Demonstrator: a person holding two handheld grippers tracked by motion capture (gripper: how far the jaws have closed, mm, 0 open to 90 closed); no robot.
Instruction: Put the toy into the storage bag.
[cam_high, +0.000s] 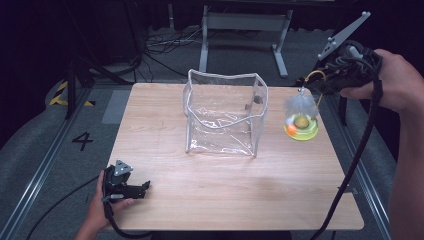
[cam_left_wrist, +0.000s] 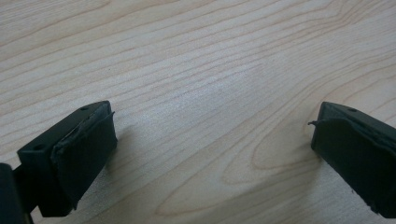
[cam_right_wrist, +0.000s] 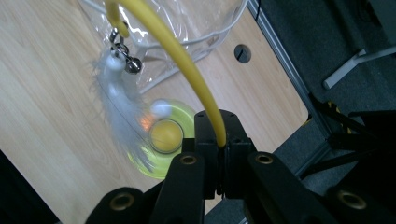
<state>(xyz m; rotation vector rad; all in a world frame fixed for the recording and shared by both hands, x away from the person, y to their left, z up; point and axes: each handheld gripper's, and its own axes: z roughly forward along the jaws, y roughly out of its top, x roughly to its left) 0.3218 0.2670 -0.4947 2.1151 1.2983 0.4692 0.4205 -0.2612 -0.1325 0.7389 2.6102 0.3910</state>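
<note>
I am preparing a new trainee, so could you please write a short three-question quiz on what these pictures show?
1. True or false: the left gripper is clamped on the clear bag.
2. What does the right gripper hold? A) the yellow wand B) the bag's rim C) nothing
3. Fill in: the white feather hangs above the yellow-green ___, to the right of the bag.

Key
1. False: its jaws stand wide apart over the bare wooden table, near the front left corner.
2. A: its jaws are shut on the wand's end.
3. Dish: a round toy with an orange ball in it.
</note>
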